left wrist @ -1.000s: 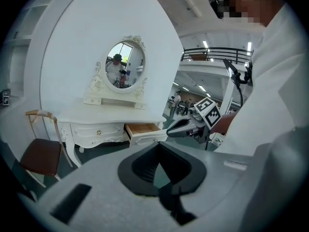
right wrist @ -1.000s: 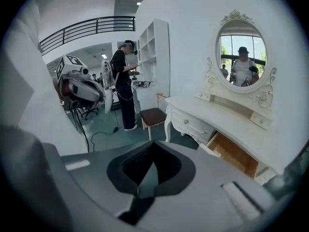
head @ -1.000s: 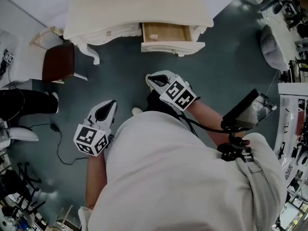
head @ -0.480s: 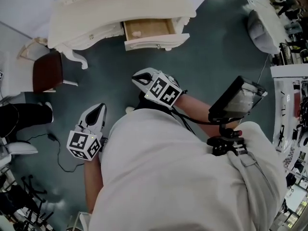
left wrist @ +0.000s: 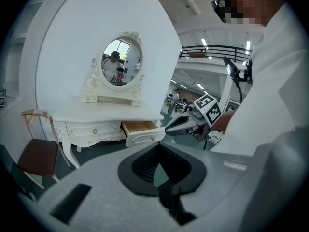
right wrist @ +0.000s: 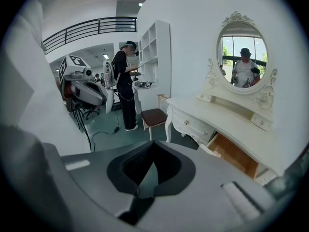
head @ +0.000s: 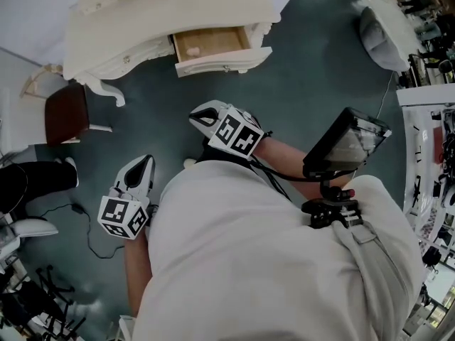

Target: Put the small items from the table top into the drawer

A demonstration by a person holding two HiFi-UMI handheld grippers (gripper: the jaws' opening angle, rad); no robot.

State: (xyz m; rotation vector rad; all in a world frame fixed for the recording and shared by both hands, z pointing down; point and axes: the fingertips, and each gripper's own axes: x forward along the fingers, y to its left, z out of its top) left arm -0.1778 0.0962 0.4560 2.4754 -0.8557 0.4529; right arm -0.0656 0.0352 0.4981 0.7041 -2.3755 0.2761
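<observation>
floor: dark grey-green floor [head: 320, 84] fills the head view; you stand well back from the cream dressing table [head: 163, 13] at the upper left of the frame.
drawer: the drawer [head: 213, 45] stands open below the table top, wooden inside.
small item: one pale small item [head: 192, 50] lies in the drawer, toward its left end in the head view.
left gripper: your left gripper [head: 146, 162] sits at left centre, jaws together with nothing between them.
right gripper: your right gripper [head: 197, 116] sits at centre, jaws closed and empty, well apart from the drawer.
markings: black-and-white square patterns cover each gripper's cube; a small label [left wrist: 236, 165] on the left gripper's body is too blurred to read.
head view only: the small item, the screen [head: 346, 144] at your right side, a cable [head: 89, 222] on the floor at lower left.
gripper views only: an oval mirror [left wrist: 121, 63] on the table with a person reflected in it; the right gripper view adds a second person [right wrist: 123, 88] standing beside a brown-seated chair [right wrist: 153, 116], and white shelves [right wrist: 157, 52].
</observation>
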